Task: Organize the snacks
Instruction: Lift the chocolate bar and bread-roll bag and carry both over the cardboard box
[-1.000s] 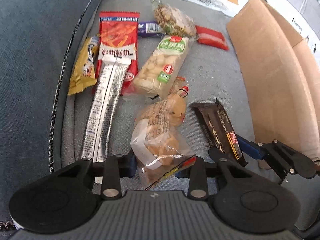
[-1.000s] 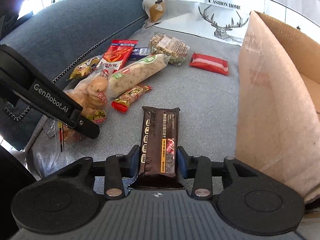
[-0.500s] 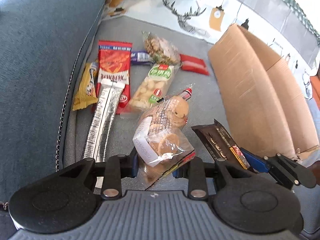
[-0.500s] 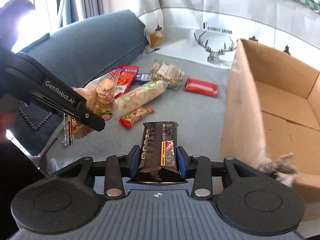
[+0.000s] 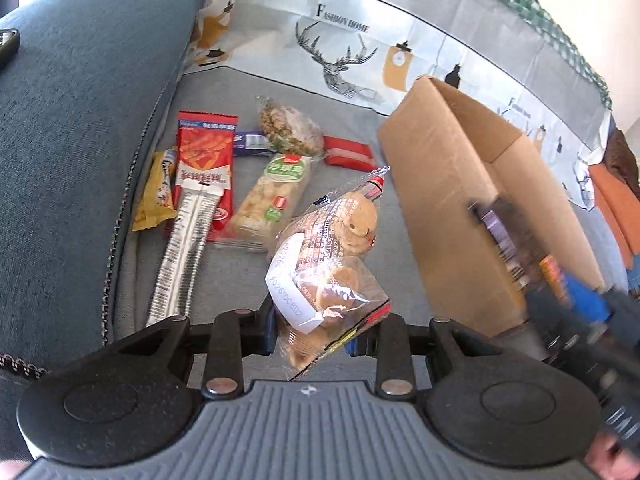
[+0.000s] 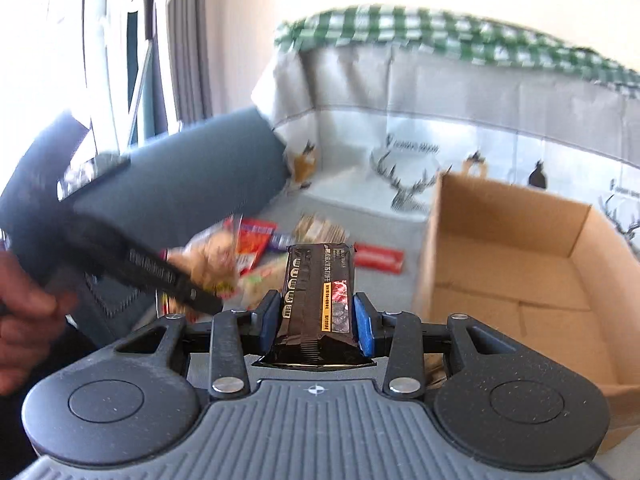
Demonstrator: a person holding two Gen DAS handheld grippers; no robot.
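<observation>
Right wrist: box (image 6: 504,216) front cut off

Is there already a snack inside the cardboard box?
No, in the right wrist view the cardboard box shows only its bare brown floor, with no snack in it.

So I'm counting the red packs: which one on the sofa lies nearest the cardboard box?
The small flat red packet, alone beside the box. The tall red bag lies far over by the armrest.

Clear bag of cookies (image 5: 328,264) w/ white label hung mid-frame, lifted off the sofa. Dark choc bar (image 6: 318,292) stood upright at center. Open brown box (image 6: 520,264) sat at right, nothing visible inside.
</observation>
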